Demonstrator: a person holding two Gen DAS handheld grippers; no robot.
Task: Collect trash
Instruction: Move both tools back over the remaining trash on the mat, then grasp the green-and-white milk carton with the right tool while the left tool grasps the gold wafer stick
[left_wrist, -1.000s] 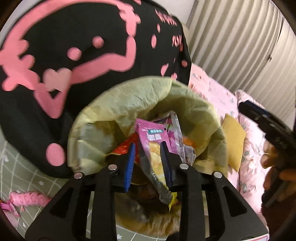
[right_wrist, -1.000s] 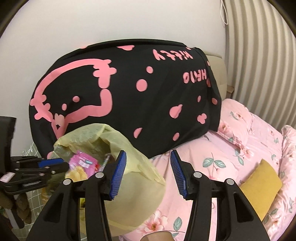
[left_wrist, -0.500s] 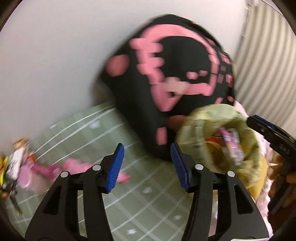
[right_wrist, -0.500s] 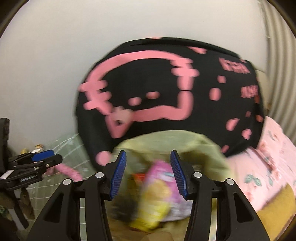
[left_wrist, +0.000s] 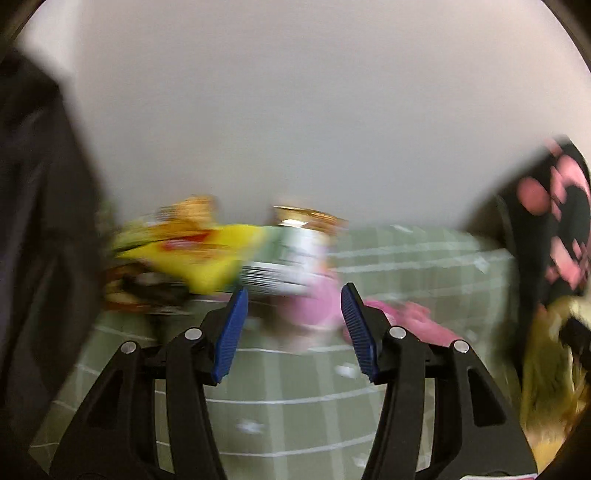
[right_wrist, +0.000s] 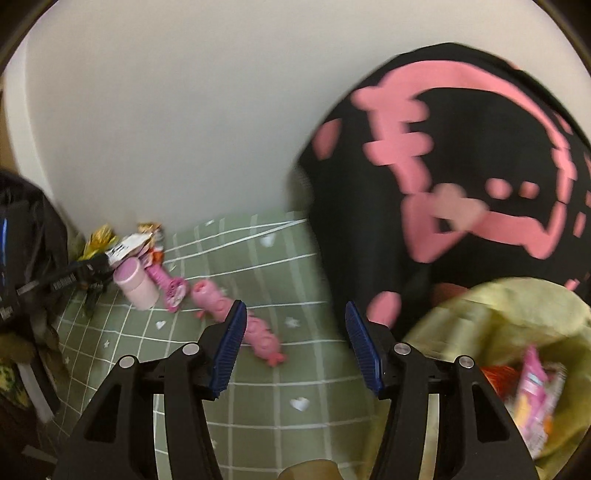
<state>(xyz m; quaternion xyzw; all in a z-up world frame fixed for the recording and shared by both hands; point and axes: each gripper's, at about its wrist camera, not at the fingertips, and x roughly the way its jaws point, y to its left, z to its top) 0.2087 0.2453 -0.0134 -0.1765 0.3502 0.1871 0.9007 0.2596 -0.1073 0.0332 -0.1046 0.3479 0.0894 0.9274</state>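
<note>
Motion blur smears the left wrist view. My left gripper is open and empty above the green checked sheet, facing a trash pile at the wall: a yellow wrapper, a white-green packet and a pink cup. My right gripper is empty and its jaws are opening over the sheet. The yellow-green trash bag lies at its lower right with a pink packet inside. The left gripper shows at the left, near the wrappers and the pink cup.
A large black cushion with pink print leans on the white wall behind the bag. Pink toys lie on the sheet ahead of the right gripper. Something dark fills the left edge of the left wrist view.
The left gripper let go of a snack wrapper over the bag, opened, and swung left to the pile by the wall. The right gripper also swung left, from the bag to the green sheet.
</note>
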